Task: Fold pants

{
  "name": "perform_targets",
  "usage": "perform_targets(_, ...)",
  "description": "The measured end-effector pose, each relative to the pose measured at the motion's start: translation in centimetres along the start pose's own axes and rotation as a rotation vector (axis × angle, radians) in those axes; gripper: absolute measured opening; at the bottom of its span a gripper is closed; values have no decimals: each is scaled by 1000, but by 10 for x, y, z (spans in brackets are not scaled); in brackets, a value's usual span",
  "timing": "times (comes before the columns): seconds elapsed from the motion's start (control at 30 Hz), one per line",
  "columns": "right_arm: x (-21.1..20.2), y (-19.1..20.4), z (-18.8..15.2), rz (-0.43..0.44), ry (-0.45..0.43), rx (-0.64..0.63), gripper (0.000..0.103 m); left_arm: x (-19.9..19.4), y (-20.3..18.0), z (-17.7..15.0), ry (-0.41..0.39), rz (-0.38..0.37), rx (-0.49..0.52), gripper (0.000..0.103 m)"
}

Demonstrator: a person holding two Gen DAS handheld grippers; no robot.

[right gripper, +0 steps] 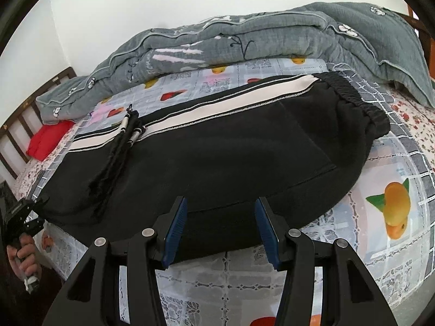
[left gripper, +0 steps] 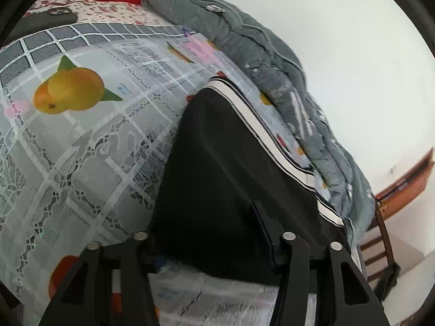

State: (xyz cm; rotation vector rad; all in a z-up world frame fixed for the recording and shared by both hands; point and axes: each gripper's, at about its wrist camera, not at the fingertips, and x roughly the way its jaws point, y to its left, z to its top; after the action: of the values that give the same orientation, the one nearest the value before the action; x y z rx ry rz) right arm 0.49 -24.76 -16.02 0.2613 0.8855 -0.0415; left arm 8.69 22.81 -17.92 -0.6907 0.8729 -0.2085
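Black pants (right gripper: 217, 149) with a white side stripe lie folded lengthwise on the bed, elastic waistband (right gripper: 361, 103) to the right and a drawstring (right gripper: 119, 146) draped over them on the left. My right gripper (right gripper: 220, 201) is open at their near edge, its blue pads (right gripper: 176, 231) standing apart over the cloth. In the left wrist view the pants (left gripper: 217, 176) fill the space between the fingers of my left gripper (left gripper: 209, 225). One finger (left gripper: 265, 231) rests on the cloth and the other is mostly hidden behind it. A hand (right gripper: 24, 255) holds the left gripper (right gripper: 24, 212) at the pants' left end.
A fruit-print lace bedcover (left gripper: 81, 149) spreads under the pants. A rumpled grey quilt (right gripper: 244, 40) lies along the bed's far side by the wall. A red cushion (right gripper: 46, 141) and a wooden headboard (right gripper: 27, 103) are at the left. A dark flat object (left gripper: 54, 16) lies on the bed, and a wooden chair (left gripper: 380, 244) stands beside it.
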Motion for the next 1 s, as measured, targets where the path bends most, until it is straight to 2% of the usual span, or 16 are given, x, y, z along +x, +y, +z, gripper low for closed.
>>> perform_targets(0.1,-7,-5,-3,-13,-5,-12,51,3,2,4,-1,28,-62,25)
perform_targets(0.17,-10,-11,-5,-11,5,-18,45,2,-5,5,-10,57,-53,19)
perform_targets(0.2,-11,-15,-6,-12,9,-22,41,0,-12,5,-24,82,-29,17)
perform_targets(0.3,-17,-30,-10,-26,4,-27,39,-9,-53,3,-109,179,93,16)
perform_targets(0.47,-25,-57,-14,-44,-8,-6,38,-13,-128,-4,-187,222,274,15)
perform_targets(0.57,-33,-76,-18,-60,-20,13,38,-7,-166,-11,-196,212,340,15)
perform_targets(0.77,-57,-120,-17,-77,-74,90,36,18,-235,-46,-174,188,455,15)
perform_targets(1.0,-81,-151,-14,-74,-127,103,36,52,-306,-107,-88,118,568,15)
